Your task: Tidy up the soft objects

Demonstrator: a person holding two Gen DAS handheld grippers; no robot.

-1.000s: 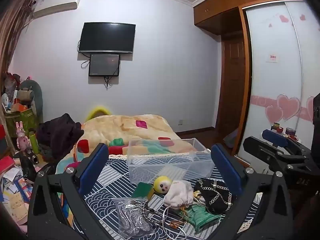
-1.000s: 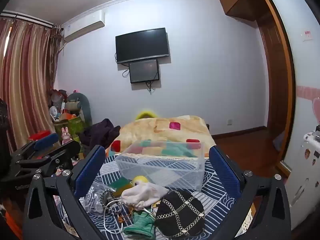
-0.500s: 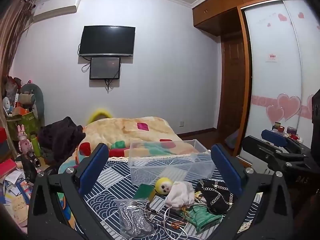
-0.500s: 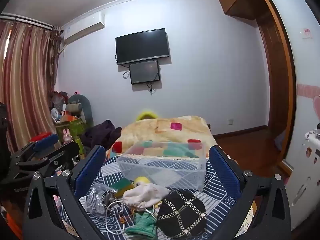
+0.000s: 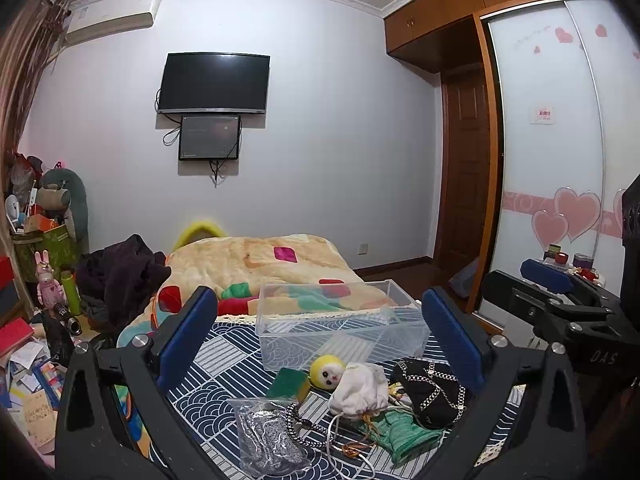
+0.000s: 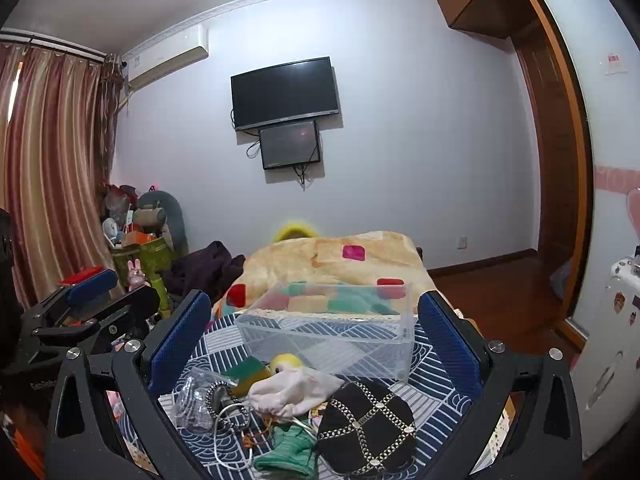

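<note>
A clear plastic bin (image 5: 340, 324) (image 6: 332, 330) stands empty on a blue patterned cloth. In front of it lie a yellow doll head (image 5: 328, 372), a green sponge (image 5: 288, 384), a white pouch (image 5: 360, 390) (image 6: 288, 392), a black studded bag (image 5: 434, 392) (image 6: 366, 428), a green knit piece (image 5: 404, 436) (image 6: 290, 450) and a clear bag of grey chain (image 5: 266, 440). My left gripper (image 5: 316, 344) is open and empty above the pile. My right gripper (image 6: 314, 340) is open and empty above it too.
A quilt-covered bed (image 5: 260, 268) lies behind the cloth, with dark clothes (image 5: 120, 276) on its left. Clutter and toys (image 5: 44, 264) fill the left floor. A wardrobe with heart decals (image 5: 560, 200) stands to the right. Cords (image 5: 348, 452) tangle among the pile.
Both views have shifted only slightly; the pile sits a touch lower and farther in the frame. Nothing was taken hold of or moved.
</note>
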